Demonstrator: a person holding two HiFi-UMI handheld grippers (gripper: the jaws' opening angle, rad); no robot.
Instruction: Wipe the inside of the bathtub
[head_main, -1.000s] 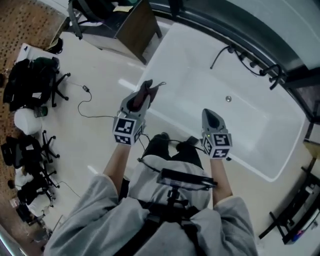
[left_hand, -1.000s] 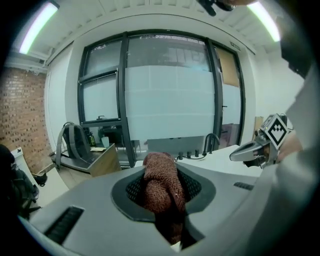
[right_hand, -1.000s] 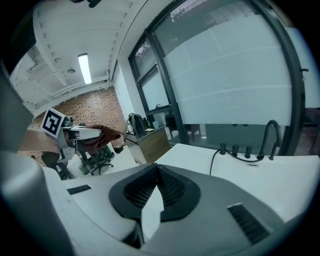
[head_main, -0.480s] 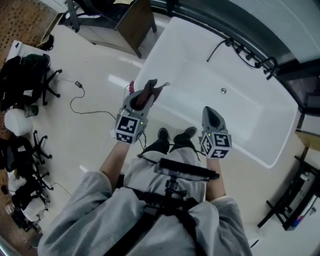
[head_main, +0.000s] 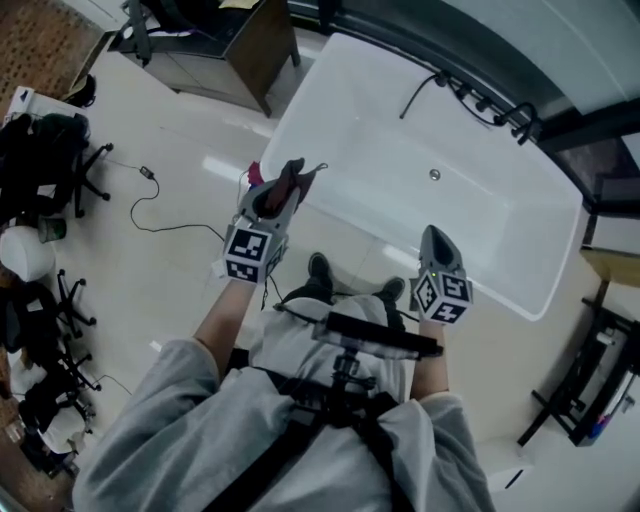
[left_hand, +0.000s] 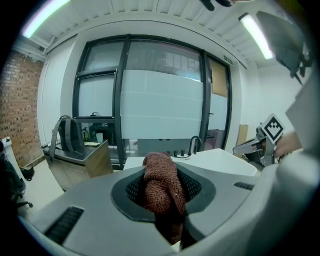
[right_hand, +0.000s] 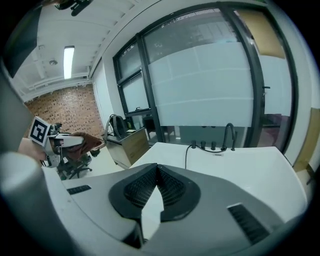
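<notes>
The white bathtub (head_main: 400, 150) lies in front of me, with a drain (head_main: 434, 175) in its floor and a black tap and hose (head_main: 440, 85) on the far rim. My left gripper (head_main: 288, 178) is shut on a reddish-brown cloth (head_main: 283, 188) and hovers over the tub's near left rim. In the left gripper view the cloth (left_hand: 161, 187) bulges between the jaws. My right gripper (head_main: 437, 237) is shut with nothing in it, near the tub's front edge. The right gripper view looks across the tub (right_hand: 240, 170) past its closed jaws (right_hand: 156, 172).
A wooden cabinet (head_main: 250, 50) stands beyond the tub's left end. Office chairs and bags (head_main: 50, 170) crowd the far left, and a cable (head_main: 150, 200) trails on the floor. A black stand (head_main: 590, 390) is at the right. My shoes (head_main: 320, 270) are beside the tub.
I have come closer to the tub. The right gripper has dropped lower and to the right. The left gripper still grips the cloth, now over the rim.
</notes>
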